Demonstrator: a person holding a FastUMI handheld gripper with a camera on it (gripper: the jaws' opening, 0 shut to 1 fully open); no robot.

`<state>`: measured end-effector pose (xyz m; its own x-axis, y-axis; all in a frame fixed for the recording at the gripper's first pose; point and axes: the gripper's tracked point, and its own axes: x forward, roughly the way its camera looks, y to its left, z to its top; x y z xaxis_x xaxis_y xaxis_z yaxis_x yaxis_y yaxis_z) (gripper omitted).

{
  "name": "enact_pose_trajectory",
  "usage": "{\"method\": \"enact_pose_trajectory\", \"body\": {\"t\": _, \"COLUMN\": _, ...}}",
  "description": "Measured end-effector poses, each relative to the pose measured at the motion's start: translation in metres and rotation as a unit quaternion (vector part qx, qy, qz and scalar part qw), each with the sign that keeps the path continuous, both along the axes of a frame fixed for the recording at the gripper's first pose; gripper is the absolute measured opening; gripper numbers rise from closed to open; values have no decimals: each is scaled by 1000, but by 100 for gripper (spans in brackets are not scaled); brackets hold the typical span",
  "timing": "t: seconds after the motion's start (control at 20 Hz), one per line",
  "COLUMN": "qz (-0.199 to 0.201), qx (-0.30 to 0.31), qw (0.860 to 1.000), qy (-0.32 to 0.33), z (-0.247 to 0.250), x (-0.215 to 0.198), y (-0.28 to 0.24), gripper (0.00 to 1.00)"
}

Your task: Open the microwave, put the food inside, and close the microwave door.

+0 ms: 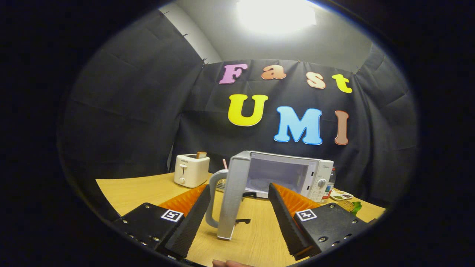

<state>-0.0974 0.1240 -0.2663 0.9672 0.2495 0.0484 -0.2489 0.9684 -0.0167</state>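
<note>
Right now the gripper (pixel 237 207) hangs over the wooden table (pixel 126 193) with fingers spread wide, gripping nothing, the microwave (pixel 289 178) door (pixel 233 196) swung open between them.

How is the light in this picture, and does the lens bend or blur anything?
In the gripper view, the ceiling lamp is blown out to white glare. The fisheye curves the table edge. The open microwave and its door are sharp, its cavity softly lit. The gripper jaws stand open around the door, and the toaster is slightly soft.
</note>
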Motion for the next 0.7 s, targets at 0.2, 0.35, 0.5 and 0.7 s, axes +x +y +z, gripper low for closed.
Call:
{"method": "enact_pose_trajectory", "body": {"t": 0.2, "qz": -15, "qx": 98, "qw": 995, "qy": 14, "z": -8, "x": 1, "y": -63, "gripper": 94}}
{"method": "enact_pose_trajectory", "body": {"t": 0.35, "qz": -77, "qx": 72, "qw": 994, "qy": 19, "z": -23, "x": 6, "y": -122, "gripper": 97}}
{"method": "enact_pose_trajectory", "body": {"t": 0.5, "qz": -103, "qx": 84, "qw": 990, "qy": 42, "z": -48, "x": 11, "y": -162, "gripper": 97}}
{"method": "enact_pose_trajectory", "body": {"t": 0.7, "qz": -153, "qx": 92, "qw": 982, "qy": 69, "z": -74, "x": 20, "y": -220, "gripper": 97}}
